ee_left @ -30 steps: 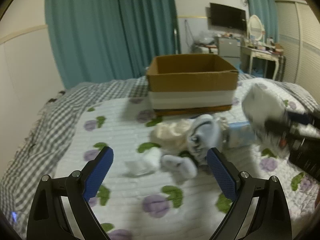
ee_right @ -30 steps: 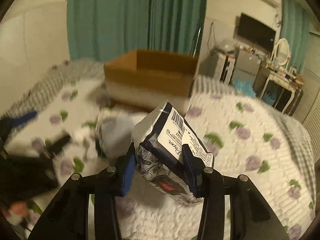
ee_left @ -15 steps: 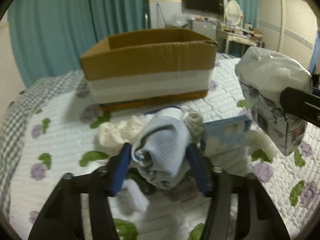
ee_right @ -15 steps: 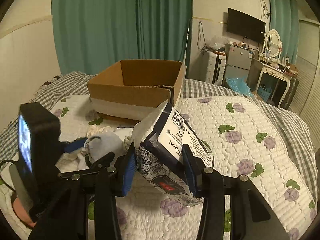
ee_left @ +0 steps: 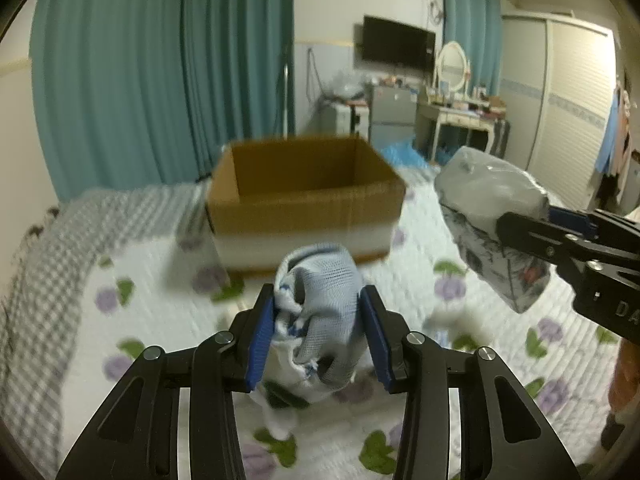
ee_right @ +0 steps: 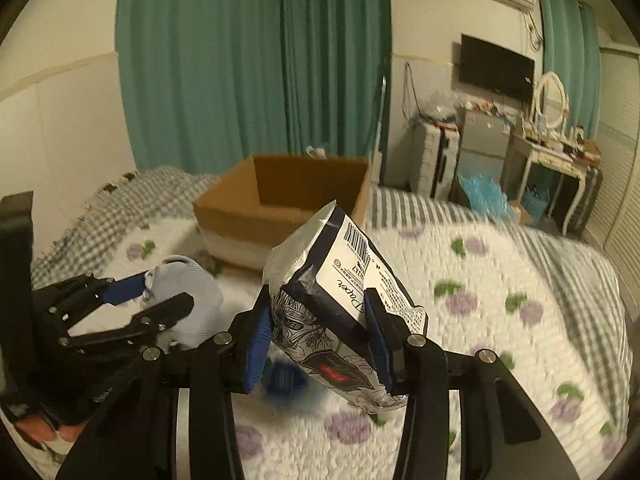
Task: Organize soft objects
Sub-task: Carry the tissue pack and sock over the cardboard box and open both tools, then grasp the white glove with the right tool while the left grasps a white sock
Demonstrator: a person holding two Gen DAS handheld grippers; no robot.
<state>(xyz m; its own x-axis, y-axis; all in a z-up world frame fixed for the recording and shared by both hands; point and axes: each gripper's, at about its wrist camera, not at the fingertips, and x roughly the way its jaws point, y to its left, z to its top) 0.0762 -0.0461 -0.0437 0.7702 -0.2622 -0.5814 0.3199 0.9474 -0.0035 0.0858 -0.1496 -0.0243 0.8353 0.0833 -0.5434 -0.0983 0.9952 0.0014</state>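
My left gripper (ee_left: 318,332) is shut on a light blue and white sock bundle (ee_left: 320,300) and holds it above the bed, in front of the open cardboard box (ee_left: 304,204). My right gripper (ee_right: 316,332) is shut on a black and white tissue pack (ee_right: 340,300), also lifted above the quilt. The tissue pack (ee_left: 492,220) shows at the right of the left wrist view, and the sock bundle (ee_right: 188,292) at the left of the right wrist view. The box (ee_right: 280,208) stands further back on the bed, and what shows of its inside is bare.
The bed has a white floral quilt (ee_left: 160,280) and a grey checked blanket (ee_left: 48,248) at the left. White socks (ee_left: 276,412) lie under the left gripper. A blue item (ee_right: 286,376) lies under the right gripper. Teal curtains, a dresser and a TV stand behind.
My left gripper closed on the sock bundle in the pile and has lifted it off the bed toward the box. My right gripper has raised the tissue pack with the same grip.
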